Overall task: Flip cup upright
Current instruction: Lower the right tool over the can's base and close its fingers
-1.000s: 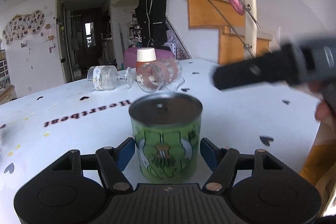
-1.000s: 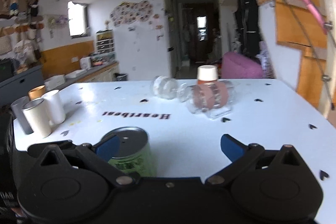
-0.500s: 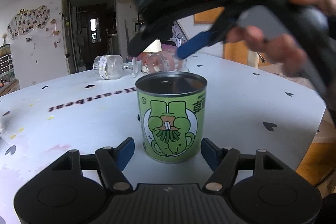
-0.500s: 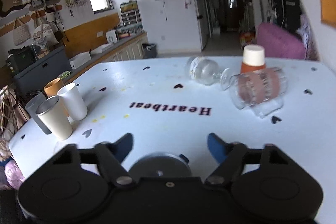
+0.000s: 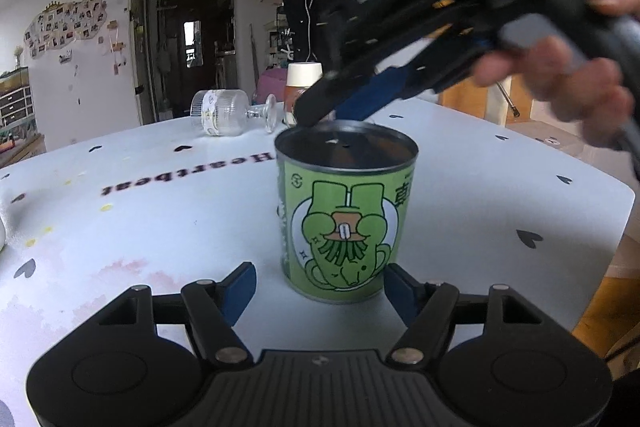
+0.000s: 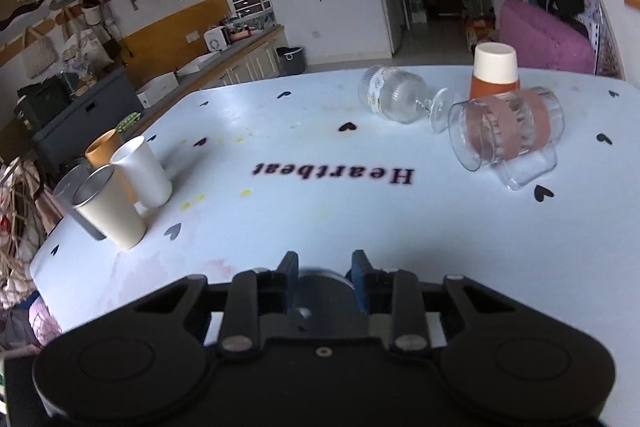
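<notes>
A green tin cup (image 5: 346,215) with a cartoon print stands upside down on the white table (image 5: 160,219), its metal base on top. My left gripper (image 5: 320,285) is open, its blue-padded fingers on either side of the cup's foot, apart from it. My right gripper (image 5: 340,109) hovers just above the cup's far rim, fingers nearly closed. In the right wrist view only the cup's grey base (image 6: 320,287) shows, between the narrowed fingers of the right gripper (image 6: 322,273); I cannot tell whether they touch it.
A stemmed glass (image 6: 394,99) and a clear mug with pink bands (image 6: 508,135) lie on their sides at the far end, beside an inverted orange-and-cream cup (image 6: 495,73). Several upright cups (image 6: 120,195) stand at the table's left edge. The right edge (image 5: 616,211) is near.
My right gripper has swung in from the right over the cup and narrowed its fingers from wide open. My left gripper has drawn back slightly and lowered, staying open.
</notes>
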`<state>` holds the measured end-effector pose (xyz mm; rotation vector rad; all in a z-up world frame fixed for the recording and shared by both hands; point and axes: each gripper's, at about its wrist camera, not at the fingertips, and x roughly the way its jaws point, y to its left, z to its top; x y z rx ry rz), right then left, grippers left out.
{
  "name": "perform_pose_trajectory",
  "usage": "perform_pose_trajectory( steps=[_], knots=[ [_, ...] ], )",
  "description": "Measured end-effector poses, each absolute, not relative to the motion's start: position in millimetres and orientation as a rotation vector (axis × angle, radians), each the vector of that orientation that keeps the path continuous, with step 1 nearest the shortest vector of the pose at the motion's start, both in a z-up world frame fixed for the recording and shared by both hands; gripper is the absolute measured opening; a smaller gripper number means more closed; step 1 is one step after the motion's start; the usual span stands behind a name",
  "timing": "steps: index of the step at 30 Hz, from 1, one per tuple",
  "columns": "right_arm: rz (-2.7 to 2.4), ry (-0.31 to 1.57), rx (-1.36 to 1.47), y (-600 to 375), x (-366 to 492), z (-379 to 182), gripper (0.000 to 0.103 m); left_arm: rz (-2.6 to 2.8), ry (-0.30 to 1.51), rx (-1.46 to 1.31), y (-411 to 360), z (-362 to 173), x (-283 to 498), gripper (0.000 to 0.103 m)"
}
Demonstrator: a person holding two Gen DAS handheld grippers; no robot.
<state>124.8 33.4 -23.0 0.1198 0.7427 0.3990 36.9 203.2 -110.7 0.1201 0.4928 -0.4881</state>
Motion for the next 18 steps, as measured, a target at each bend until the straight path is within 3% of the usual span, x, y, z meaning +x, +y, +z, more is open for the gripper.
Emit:
perform_pose_trajectory(
  steps=[9, 11, 13, 18],
  knots=[
    [0.425, 0.741, 0.152, 30.1, 127.4, -22.4, 0.035, -0.485, 0.481, 0.134, 200.6, -110.2, 37.1, 0.068],
    [0.428, 0.742, 0.142, 35.5, 132.5, -20.4, 0.043, -0.484, 0.477, 0.142, 200.0, -109.6, 36.6, 0.066],
    [0.430, 0.761, 0.142, 41.0, 139.0, -19.6, 0.067, -0.481, 0.481, 0.142, 199.6, -109.6, 36.9, 0.065],
    [0.409, 0.833, 0.090, 56.9, 155.6, -22.3, 0.066, -0.485, 0.488, 0.142, 199.1, -108.6, 36.9, 0.060]
  ],
)
